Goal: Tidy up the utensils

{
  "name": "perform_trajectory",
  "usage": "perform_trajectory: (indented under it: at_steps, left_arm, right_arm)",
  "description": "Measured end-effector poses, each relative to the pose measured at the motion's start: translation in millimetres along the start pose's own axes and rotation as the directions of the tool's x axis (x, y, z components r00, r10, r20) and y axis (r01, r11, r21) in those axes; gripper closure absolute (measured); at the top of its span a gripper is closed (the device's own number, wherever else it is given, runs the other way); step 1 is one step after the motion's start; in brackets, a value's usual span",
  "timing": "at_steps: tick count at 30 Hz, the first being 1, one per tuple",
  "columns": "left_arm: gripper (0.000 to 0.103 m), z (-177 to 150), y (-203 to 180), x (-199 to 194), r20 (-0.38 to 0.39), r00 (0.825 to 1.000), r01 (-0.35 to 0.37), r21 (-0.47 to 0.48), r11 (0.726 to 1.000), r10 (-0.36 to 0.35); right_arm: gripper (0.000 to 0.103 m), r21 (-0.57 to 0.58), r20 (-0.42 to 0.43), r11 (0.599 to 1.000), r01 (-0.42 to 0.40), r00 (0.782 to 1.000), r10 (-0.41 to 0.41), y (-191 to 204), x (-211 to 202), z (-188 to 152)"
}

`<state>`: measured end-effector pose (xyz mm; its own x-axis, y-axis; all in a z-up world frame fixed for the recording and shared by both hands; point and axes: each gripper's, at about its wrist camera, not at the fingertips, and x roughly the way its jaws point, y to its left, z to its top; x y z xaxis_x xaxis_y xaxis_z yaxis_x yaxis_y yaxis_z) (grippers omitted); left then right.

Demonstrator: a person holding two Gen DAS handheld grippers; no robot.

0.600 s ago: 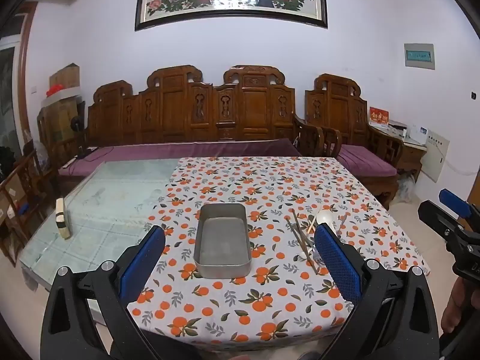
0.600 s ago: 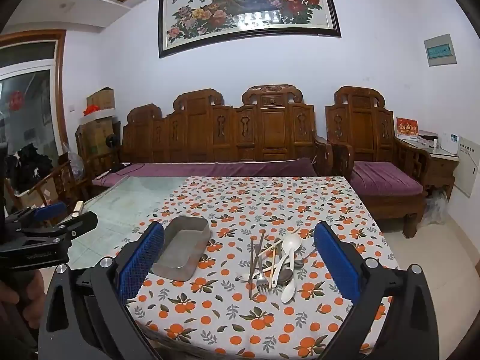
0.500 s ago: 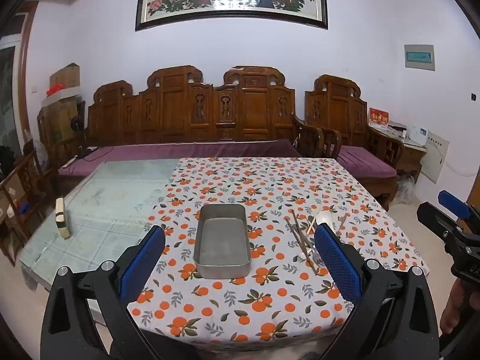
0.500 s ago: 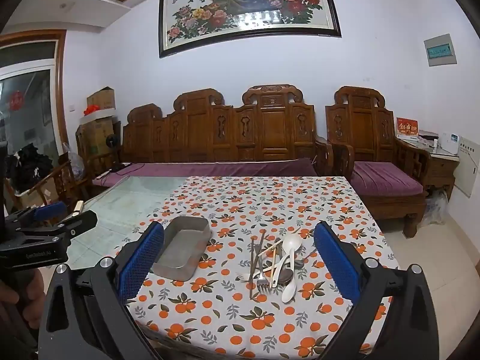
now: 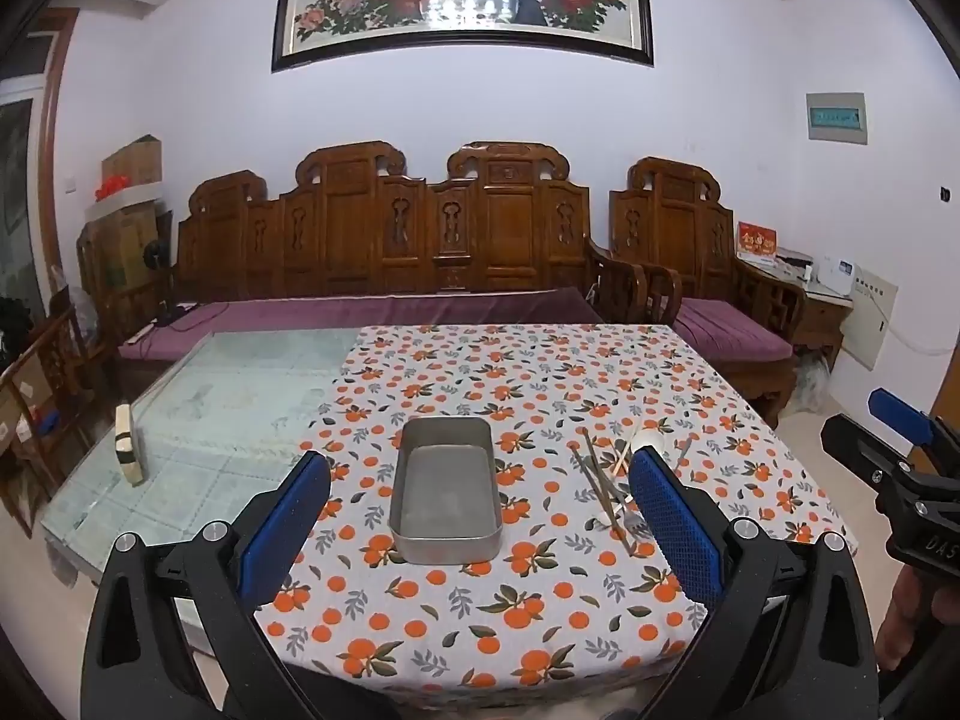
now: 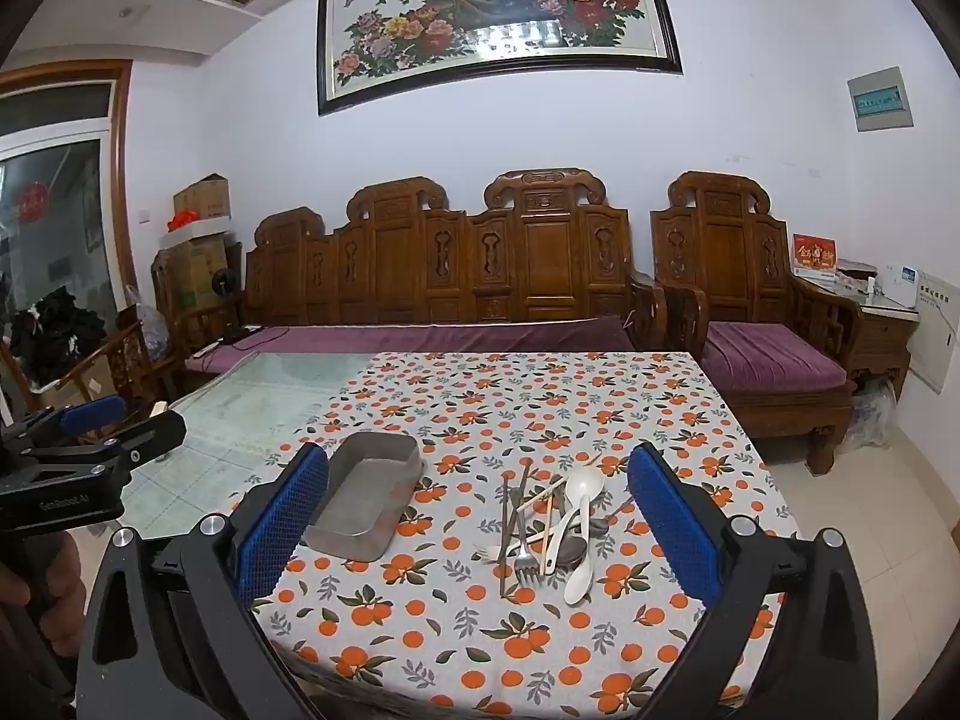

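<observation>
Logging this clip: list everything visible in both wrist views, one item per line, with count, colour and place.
Rectangular metal tray: one, grey, empty, on the tablecloth left of the utensils.
Pile of utensils: one heap; white plastic spoons, a metal fork, dark and pale chopsticks; exact count unclear; right of the tray.
Orange-print tablecloth: one, white with oranges, covering the table's right part.
Glass tabletop: one, greenish, bare left part.
Small cream block: one, on the glass near the left edge.
Carved wooden sofa: one, brown, purple cushion, behind the table.
Wooden armchair: one, brown, right of the sofa.
Framed flower painting: one, on the wall.
Left gripper: black, blue pads, open.
Right gripper: same, open.
</observation>
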<state>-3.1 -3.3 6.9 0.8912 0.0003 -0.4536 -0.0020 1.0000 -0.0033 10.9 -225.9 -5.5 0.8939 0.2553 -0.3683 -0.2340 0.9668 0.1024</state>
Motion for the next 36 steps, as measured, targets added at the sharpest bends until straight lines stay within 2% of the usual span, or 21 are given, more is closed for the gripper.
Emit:
perform_trajectory:
  at_steps: [36]
  left_arm:
    - [0.006,5,-4,-19,0.043,0.999,0.012,0.020,1.000,-0.013]
  right_arm:
    - [0.003,0.003,0.008,1.000,0.003,1.000,-0.003,0,-7,8]
